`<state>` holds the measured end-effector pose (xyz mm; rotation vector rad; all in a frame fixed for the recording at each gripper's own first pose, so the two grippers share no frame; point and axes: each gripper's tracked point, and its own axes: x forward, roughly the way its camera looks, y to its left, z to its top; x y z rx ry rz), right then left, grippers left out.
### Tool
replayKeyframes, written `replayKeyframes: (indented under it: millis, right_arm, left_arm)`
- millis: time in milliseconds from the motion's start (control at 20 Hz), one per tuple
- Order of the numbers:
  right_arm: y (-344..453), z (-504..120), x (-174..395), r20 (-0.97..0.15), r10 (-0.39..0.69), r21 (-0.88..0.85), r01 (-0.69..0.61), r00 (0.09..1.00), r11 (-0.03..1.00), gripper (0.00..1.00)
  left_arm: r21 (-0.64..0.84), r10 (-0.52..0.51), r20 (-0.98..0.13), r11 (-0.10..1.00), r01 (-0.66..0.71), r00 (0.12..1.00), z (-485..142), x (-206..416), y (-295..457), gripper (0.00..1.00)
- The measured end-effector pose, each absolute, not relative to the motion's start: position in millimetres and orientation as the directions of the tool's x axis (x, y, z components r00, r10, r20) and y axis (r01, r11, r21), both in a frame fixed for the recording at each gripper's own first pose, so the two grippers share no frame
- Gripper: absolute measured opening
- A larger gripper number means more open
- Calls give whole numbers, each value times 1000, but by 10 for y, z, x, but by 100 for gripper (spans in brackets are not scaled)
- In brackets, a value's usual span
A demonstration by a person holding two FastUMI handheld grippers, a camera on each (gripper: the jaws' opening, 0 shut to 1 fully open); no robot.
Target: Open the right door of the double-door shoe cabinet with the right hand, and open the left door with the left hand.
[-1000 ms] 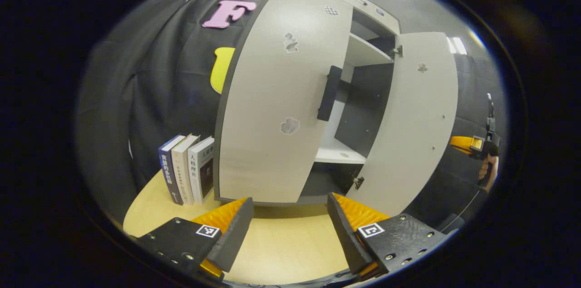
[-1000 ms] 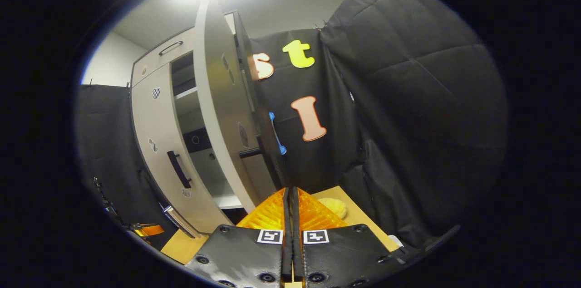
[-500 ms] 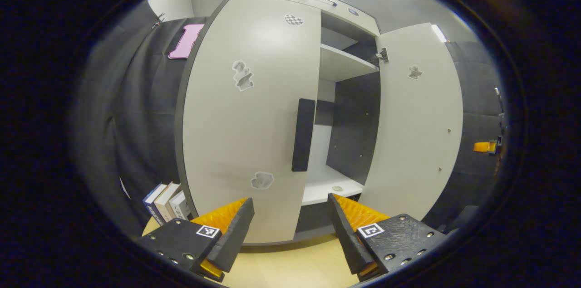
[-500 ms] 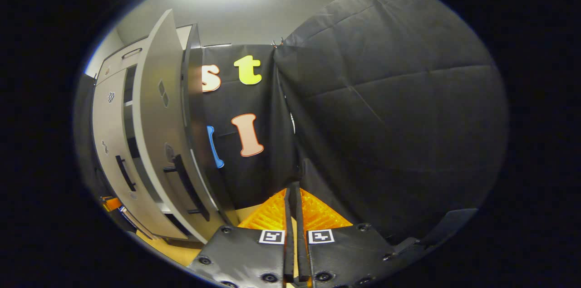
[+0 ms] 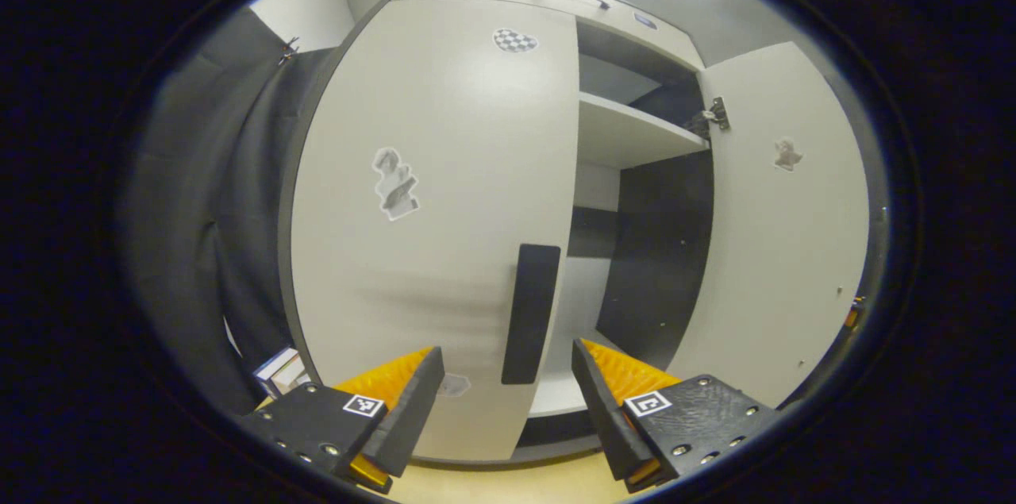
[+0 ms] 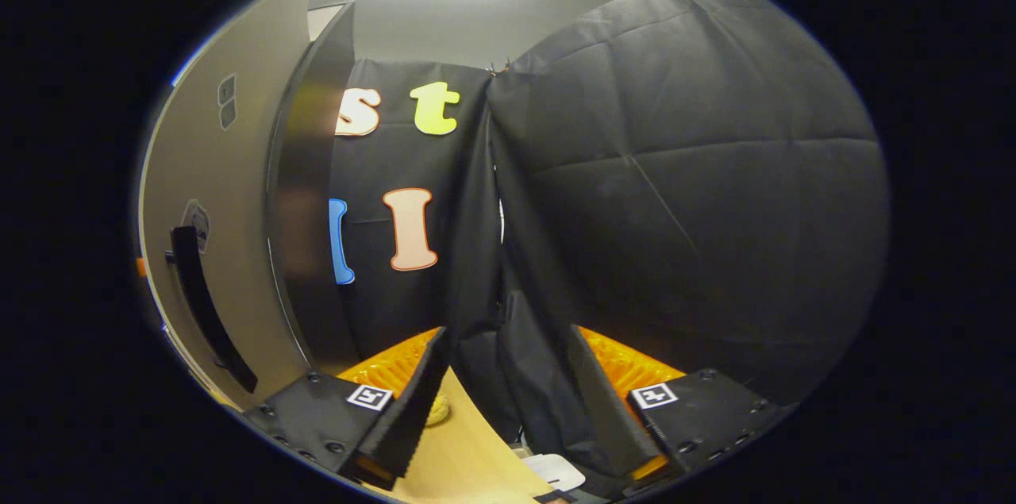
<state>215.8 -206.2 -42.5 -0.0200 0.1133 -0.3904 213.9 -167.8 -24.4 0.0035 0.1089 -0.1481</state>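
In the left gripper view the pale shoe cabinet stands close ahead. Its left door (image 5: 429, 234) covers the left half and carries a black vertical handle (image 5: 530, 313). My left gripper (image 5: 508, 381) is open, with that handle just ahead in line with the gap between its fingers, apart from them. The right door (image 5: 782, 234) is swung wide open, baring a shelf (image 5: 631, 140) and a dark interior. In the right gripper view the right door (image 6: 230, 194) and its black handle (image 6: 202, 305) lie at the far left. My right gripper (image 6: 504, 389) is open and holds nothing, facing the booth wall.
A few books (image 5: 279, 371) stand on the wooden table (image 5: 508, 486) left of the cabinet. In the right gripper view the table corner (image 6: 468, 456) holds a small yellow object (image 6: 436, 409), with a white item (image 6: 556, 472) below its edge. Black cloth walls close in on both sides.
My left gripper has moved closer to the left door, so its handle now sits between the fingers' line. My right gripper has opened and swung away from the right door.
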Motion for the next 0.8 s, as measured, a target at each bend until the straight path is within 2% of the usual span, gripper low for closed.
replayKeyframes:
  millis: [50, 100, 300, 500, 600, 650, 700, 750, 800]
  right_arm:
    - [-2101, -420, 2220, -93, -379, -52, 376, 921, 925, 100]
    - [-2177, -422, 2273, -73, -380, -63, 376, 922, 924, 100]
    - [-2294, -362, 2644, -12, -340, -107, 337, 940, 936, 96]
    - [-2329, -523, 2940, -62, -270, -98, 264, 961, 960, 100]
    - [-2309, -617, 3013, -87, -240, -81, 233, 967, 969, 98]
    - [-2298, -644, 3031, -92, -230, -78, 223, 969, 972, 97]
    - [-2292, -675, 3063, -98, -219, -73, 213, 971, 974, 97]
    - [-2267, -698, 3094, -103, -205, -67, 199, 973, 978, 97]
    - [-2247, -710, 3144, -107, -192, -63, 186, 976, 981, 97]
  left_arm:
    - [10, -137, -112, 990, 139, 984, -227, 2191, -1714, 91]
    - [25, -128, -119, 991, 132, 985, -217, 2239, -1767, 94]
    - [91, -57, -108, 994, 67, 993, -135, 2417, -1896, 91]
    - [97, -9, -117, 995, 20, 993, -76, 2572, -1947, 91]
    - [85, -6, -119, 996, 17, 993, -47, 2619, -1966, 90]
    - [88, 32, -109, 996, -23, 994, -19, 2641, -1908, 89]
    - [90, 80, -102, 993, -71, 992, -19, 2634, -1806, 67]
    - [79, 76, -109, 995, -67, 991, -36, 2654, -1842, 45]
    - [71, 68, -121, 996, -60, 990, -64, 2652, -1871, 41]
